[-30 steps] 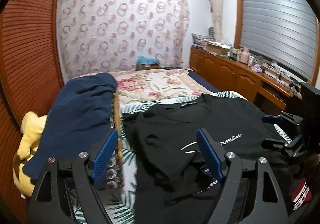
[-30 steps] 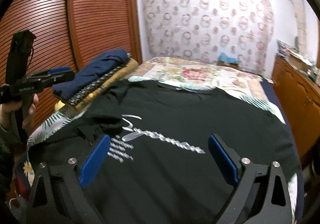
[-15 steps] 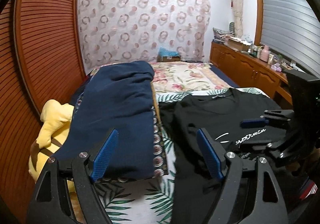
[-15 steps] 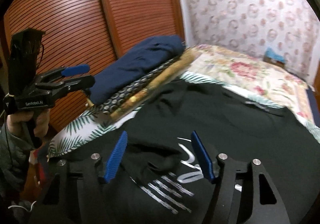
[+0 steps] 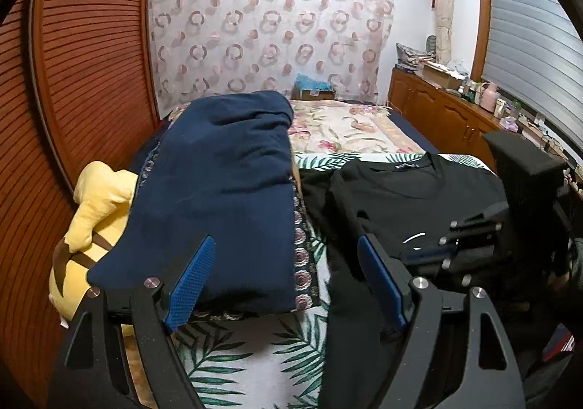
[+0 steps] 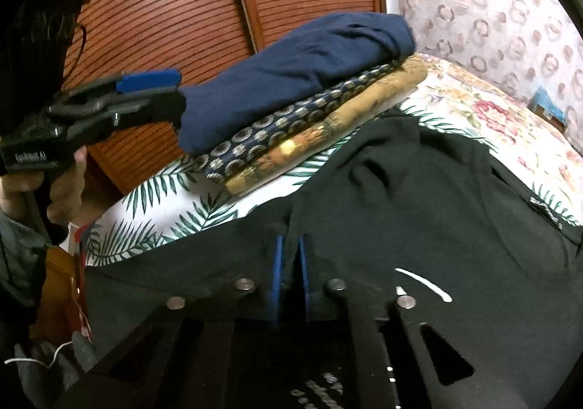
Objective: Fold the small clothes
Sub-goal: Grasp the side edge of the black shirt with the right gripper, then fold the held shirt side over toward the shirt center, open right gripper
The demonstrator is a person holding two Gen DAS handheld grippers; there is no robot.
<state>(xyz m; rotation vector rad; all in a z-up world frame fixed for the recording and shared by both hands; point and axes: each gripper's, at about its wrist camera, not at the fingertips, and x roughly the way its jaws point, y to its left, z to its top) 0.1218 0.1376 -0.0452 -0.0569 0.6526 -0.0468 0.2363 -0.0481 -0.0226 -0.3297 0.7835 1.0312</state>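
My right tongs: pressed together on a raised ridge of the black T-shirt, near its left sleeve side; the cloth stands up between the blue pads.
My left tongs: spread wide, holding nothing, hanging over the near edge of the folded stack and the leaf-print sheet.
Where the shirt lies: flat on the sheet, collar towards the far end of the bed, print facing up, its left edge just beside the stack.
Risk, thin bite: I judge I may hold one layer only; lifting would drag the front off the back and leave a crooked fold.
Risk, the stack: the navy folded garment on top of the patterned cloths sits close to my pinch; a sweep leftward could snag it and tip the pile.
Risk, collision: my two tongs are near each other, and could knock if both close in.
Edges: wooden slatted doors hem in the left; a yellow plush toy sits between stack and doors.
Open room: rightward and far across the shirt towards the floral quilt.
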